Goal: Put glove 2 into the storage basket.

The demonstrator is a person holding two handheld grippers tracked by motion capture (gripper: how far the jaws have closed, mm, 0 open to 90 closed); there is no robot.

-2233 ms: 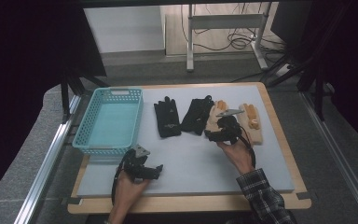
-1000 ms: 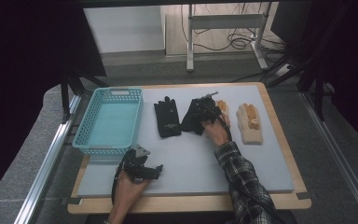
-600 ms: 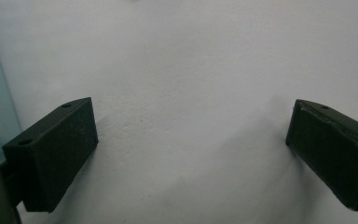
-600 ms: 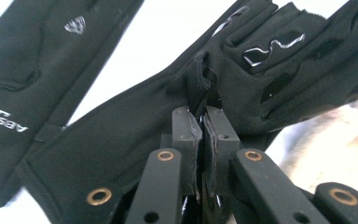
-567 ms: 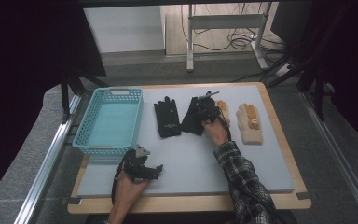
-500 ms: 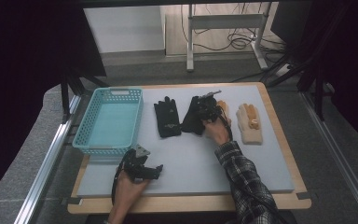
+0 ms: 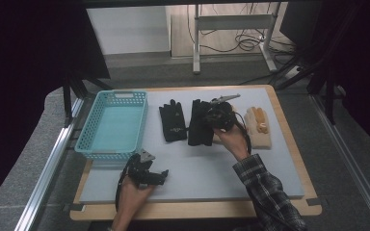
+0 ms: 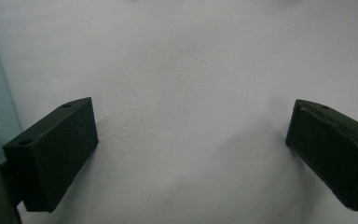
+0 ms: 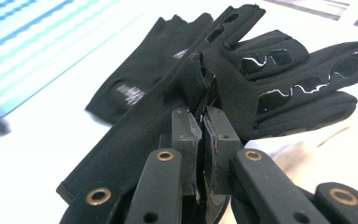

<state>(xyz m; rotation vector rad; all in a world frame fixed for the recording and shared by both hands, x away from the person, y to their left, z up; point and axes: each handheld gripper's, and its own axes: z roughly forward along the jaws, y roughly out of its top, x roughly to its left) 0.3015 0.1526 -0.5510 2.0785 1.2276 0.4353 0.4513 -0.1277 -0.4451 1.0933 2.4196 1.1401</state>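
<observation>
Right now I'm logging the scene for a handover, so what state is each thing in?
Right gripper: jaws shut on the black glove, pinching its fabric.
Black glove: bunched and lifted at the pinch.
Second black glove: flat on the mat, untouched.
Tan glove: flat on the mat.
Blue basket: upright, nothing inside.
Left gripper: jaws open over bare mat.

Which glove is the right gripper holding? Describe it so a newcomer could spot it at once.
Start at the blue basket on the grey mat's left. Two black gloves lie to its right; take the second black glove, the farther one. The right gripper pinches its edge, and it shows glossy grip patches, unlike the first black glove.
</observation>
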